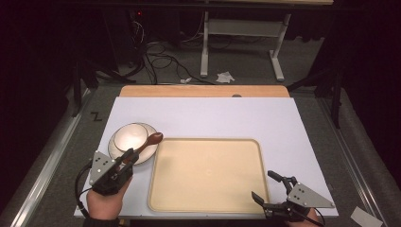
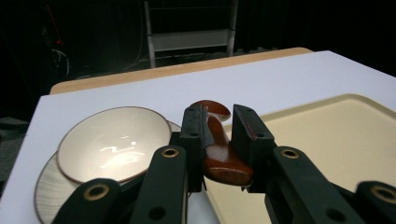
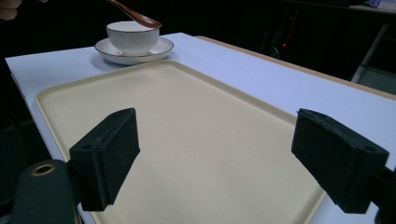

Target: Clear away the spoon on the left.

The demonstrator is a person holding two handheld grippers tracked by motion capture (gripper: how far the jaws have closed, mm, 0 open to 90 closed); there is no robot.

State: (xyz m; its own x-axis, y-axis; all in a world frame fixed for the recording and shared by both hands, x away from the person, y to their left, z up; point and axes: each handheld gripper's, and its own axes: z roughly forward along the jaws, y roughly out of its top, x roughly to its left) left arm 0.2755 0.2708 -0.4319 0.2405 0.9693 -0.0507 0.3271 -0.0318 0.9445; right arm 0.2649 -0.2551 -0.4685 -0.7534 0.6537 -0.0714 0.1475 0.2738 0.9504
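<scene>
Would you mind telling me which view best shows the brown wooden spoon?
The left gripper view: the brown wooden spoon sits close up, its handle clamped between the left gripper jaws. The high view shows it small, reaching over the white bowl. The right gripper view shows its far end above the bowl.

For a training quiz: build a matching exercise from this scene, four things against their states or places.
Things:
1. spoon
2. bowl
3. tray
4. right gripper

States:
A. on a saucer
B. open, at the tray's near right corner
C. bare, mid-table
D. clamped in the left gripper

Pairs: 1-D, 2-A, 3-C, 4-B
</scene>
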